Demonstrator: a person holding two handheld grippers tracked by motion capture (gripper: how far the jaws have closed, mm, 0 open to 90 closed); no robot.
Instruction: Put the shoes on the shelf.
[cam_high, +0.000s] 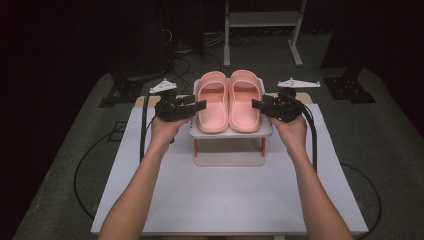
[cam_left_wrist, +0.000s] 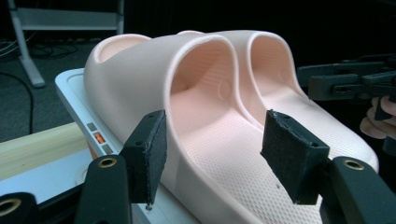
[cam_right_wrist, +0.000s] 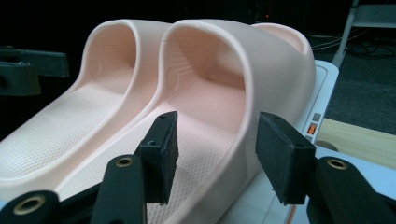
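A pair of pink slippers stands side by side on a small white two-tier rack (cam_high: 230, 134), toes pointing away from me. My left gripper (cam_high: 200, 105) is level at the outer side of the left slipper (cam_high: 213, 102). In the left gripper view its jaws (cam_left_wrist: 212, 158) stand open astride that slipper's outer wall (cam_left_wrist: 140, 70), with no pad pressing on it. My right gripper (cam_high: 256, 104) mirrors this at the right slipper (cam_high: 245, 100). In the right gripper view it (cam_right_wrist: 217, 154) is open around the outer wall of that slipper (cam_right_wrist: 261, 70).
The rack sits at the far middle of a white table (cam_high: 225, 195), on a wooden board (cam_left_wrist: 37, 149). Black cables trail from both grippers over the table's sides. A metal frame (cam_high: 262, 20) and dark stand bases (cam_high: 350, 87) are on the floor behind.
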